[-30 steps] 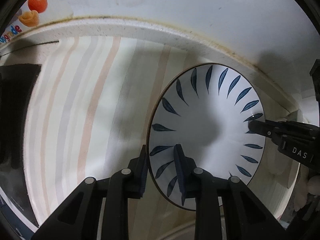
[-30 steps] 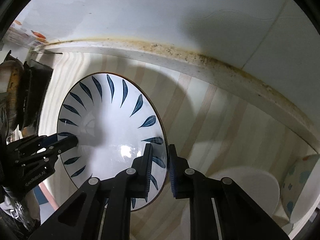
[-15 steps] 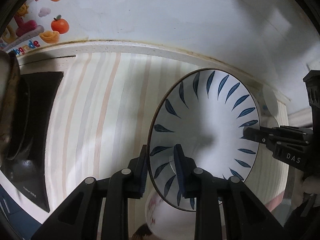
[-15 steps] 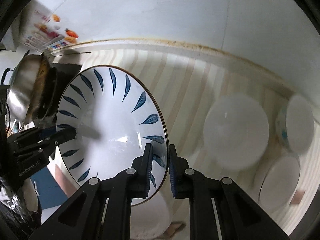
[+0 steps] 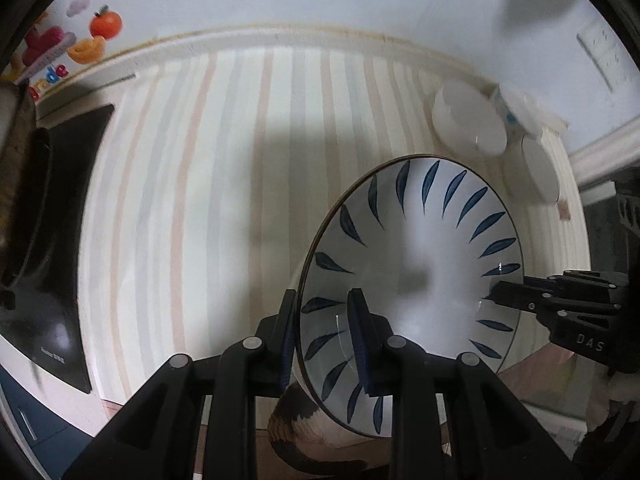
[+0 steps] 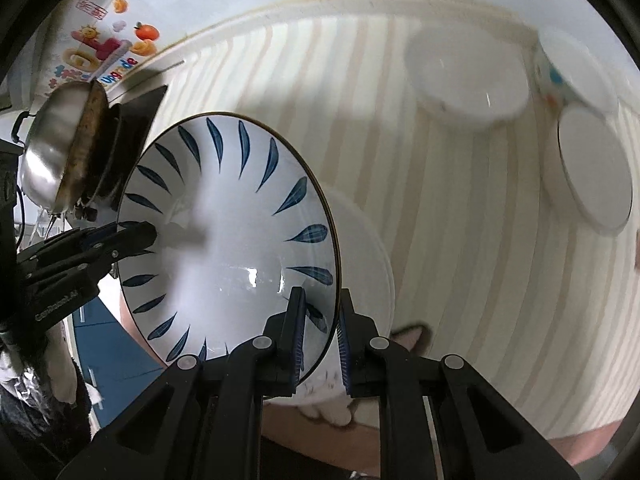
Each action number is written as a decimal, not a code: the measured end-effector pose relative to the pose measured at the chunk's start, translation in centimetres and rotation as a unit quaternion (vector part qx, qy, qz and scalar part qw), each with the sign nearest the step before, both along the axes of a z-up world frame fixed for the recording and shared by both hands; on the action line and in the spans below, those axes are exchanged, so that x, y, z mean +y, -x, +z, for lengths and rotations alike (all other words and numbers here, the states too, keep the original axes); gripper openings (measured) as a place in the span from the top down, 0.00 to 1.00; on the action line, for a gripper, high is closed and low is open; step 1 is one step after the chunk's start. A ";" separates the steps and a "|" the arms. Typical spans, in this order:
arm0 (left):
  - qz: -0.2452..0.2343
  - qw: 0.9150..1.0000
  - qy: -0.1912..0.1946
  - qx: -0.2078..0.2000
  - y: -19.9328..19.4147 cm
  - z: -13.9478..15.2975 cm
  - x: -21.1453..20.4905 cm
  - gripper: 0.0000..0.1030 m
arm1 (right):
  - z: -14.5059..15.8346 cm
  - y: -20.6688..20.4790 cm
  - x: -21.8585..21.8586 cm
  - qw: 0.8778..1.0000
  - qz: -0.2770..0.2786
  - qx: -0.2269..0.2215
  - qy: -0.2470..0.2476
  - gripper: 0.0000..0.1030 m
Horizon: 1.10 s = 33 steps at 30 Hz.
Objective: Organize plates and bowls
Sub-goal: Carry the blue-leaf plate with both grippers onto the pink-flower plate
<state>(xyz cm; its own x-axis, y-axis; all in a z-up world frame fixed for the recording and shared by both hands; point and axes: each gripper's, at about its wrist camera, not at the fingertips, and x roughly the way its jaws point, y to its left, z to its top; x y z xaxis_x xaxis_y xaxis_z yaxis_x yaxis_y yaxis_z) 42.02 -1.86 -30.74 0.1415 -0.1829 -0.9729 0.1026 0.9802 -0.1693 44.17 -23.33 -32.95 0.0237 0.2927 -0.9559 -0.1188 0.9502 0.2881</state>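
Observation:
A white bowl with blue leaf marks point(image 5: 420, 264) point(image 6: 224, 232) hangs tilted above the striped counter, held by both grippers at opposite rims. My left gripper point(image 5: 322, 312) is shut on its left rim, one finger inside and one outside. Across the bowl, my right gripper point(image 5: 496, 294) point(image 6: 322, 300) is shut on the right rim in the same way. In the right wrist view the left gripper point(image 6: 140, 232) shows at the far rim. Partly hidden under the held bowl sits another white dish point(image 6: 372, 264).
At the back right stand a white bowl point(image 5: 468, 124) point(image 6: 468, 80), a patterned bowl point(image 6: 572, 76) and a white plate point(image 5: 538, 168) point(image 6: 592, 168). A steel pot point(image 6: 56, 148) sits on a black hob point(image 5: 52, 240) at the left. The striped mat point(image 5: 200, 200) meets the wall behind.
Both grippers have carried the blue-leaf bowl up and away from the wall. The white dishes at the back right and the white dish below have come into view.

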 end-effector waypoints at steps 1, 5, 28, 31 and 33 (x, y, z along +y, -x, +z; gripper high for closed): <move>-0.005 1.000 -0.004 0.004 0.4 -0.5 -0.4 0.78 | -0.4 0.5 -0.2 1.000 -0.002 0.003 0.000 0.84; -0.018 1.000 -0.014 0.018 1.2 -1.8 -1.6 0.78 | -2.3 2.1 -1.1 1.000 -0.015 0.017 0.003 0.83; -0.020 0.998 -0.033 0.043 0.6 -5.3 -2.9 0.76 | -6.0 2.4 -1.2 0.998 -0.031 0.044 0.010 0.84; -0.019 0.998 -0.031 0.043 0.6 -5.4 -3.0 0.76 | -5.9 2.2 -1.3 0.998 -0.033 0.044 0.010 0.84; -0.018 0.998 -0.031 0.045 0.6 -5.5 -3.1 0.76 | -5.9 2.1 -1.2 0.998 -0.034 0.046 0.011 0.83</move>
